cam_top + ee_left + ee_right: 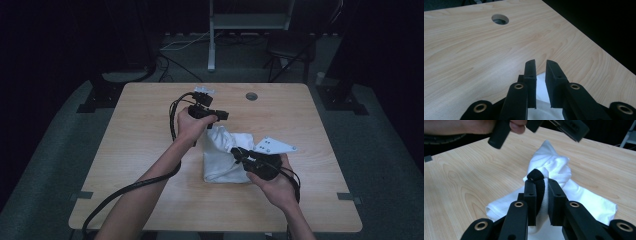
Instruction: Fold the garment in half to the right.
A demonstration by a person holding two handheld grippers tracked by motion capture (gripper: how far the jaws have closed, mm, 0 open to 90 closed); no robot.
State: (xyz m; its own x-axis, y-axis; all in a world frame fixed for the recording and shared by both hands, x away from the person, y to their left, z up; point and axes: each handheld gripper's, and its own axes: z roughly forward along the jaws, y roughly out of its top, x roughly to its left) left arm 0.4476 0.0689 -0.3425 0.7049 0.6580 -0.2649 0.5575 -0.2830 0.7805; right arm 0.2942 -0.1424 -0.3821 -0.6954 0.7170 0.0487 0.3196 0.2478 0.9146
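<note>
A bunched white cloth (220,162) lies on the wooden table (145,150) right of the middle. My right gripper (238,153) comes in from the right and is shut on the cloth. In the right gripper view the jaws (541,183) pinch a raised fold of white cloth (555,165) together with a small black fabric piece (537,175). My left gripper (223,115) hovers above the cloth's far corner. Its jaws (541,64) stand a little apart with nothing between them, and the cloth (544,100) lies just below.
A round cable hole (251,96) sits in the table near its far edge, also visible ahead of the left jaws as the hole (500,19). Behind the table stand a metal frame leg (212,45) and a dark chair (290,50). Cables trail off the table's front.
</note>
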